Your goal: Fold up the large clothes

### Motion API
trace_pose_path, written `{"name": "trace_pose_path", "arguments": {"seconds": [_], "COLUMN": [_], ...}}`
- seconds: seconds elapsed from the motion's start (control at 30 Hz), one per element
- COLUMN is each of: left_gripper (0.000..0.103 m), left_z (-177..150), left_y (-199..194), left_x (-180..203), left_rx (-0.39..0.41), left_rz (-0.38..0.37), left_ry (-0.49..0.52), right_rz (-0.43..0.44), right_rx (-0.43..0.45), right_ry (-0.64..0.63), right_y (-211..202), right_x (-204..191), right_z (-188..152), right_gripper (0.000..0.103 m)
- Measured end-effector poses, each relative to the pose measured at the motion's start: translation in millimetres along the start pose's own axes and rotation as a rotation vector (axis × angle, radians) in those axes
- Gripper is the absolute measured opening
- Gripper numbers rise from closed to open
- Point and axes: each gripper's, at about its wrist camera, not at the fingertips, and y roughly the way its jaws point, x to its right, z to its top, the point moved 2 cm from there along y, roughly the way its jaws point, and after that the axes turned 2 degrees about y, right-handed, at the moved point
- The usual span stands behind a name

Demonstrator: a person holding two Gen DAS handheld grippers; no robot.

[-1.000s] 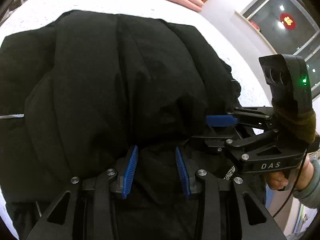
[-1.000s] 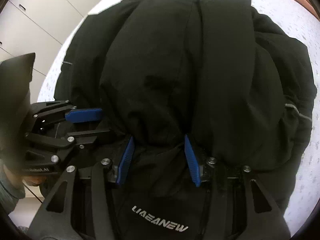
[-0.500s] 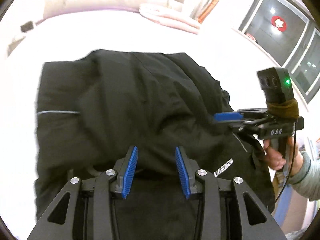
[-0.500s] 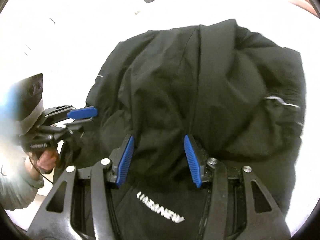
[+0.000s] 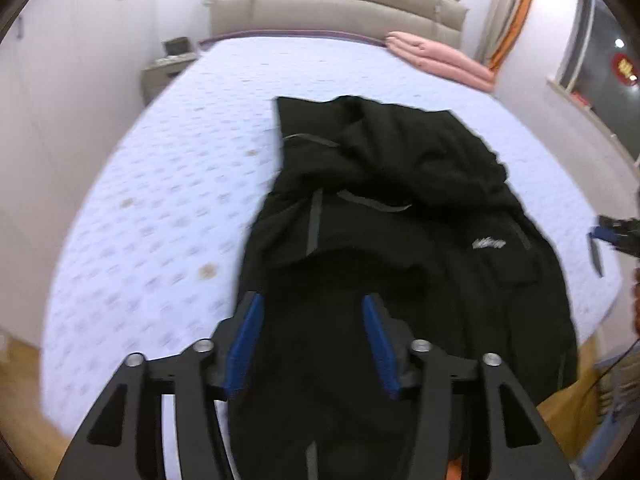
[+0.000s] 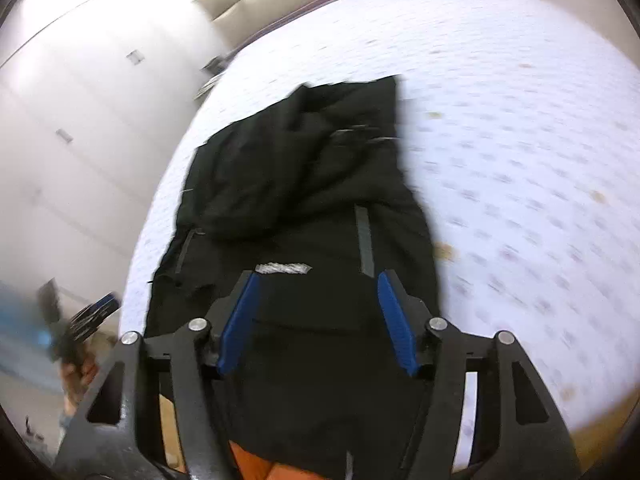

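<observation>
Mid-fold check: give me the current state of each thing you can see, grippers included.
Jacket: black, lying crumpled on the bed, near end hanging over the edge.
Left gripper: open, holding nothing, above the jacket.
Right gripper: open, holding nothing, above the jacket.
Bed: patterned sheet flat and bare around the jacket.
Pink bedding: folded, at the head of the bed.

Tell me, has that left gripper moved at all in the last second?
Yes. The left gripper has pulled up and back from the black jacket: a second ago the jacket filled its view, and now the headboard and much of the bed show.
</observation>
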Motion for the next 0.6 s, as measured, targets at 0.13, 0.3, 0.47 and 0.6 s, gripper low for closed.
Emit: {"name": "trace_pose_path", "arguments": {"seconds": [0.13, 0.3, 0.47, 0.6], "left_gripper": [0.061, 0.062, 0.062, 0.062], "left_z": [-34, -71, -103, -123], "left_y": [-22, -14, 23, 50], "left_x": [-21, -55, -74, -81], "left_rx": [0.003, -0.050, -0.152, -0.225], "left_rz": [0.040, 0.013, -0.027, -0.114], "left_ry": [-0.081, -0.196, -0.279, -0.366], "right_rz": [-0.079, -0.127, -0.111, -0.128], "right_rx": [0.009, -0.042, -0.114, -0.149], "right_ry": [0.073, 0.116, 0.201, 0.207], "right_y": [-19, -7, 20, 35], "right_x": [35, 66, 95, 102], "right_z": [-34, -78, -105, -113], "right_gripper": [0.065, 0.065, 0.064, 0.064]}}
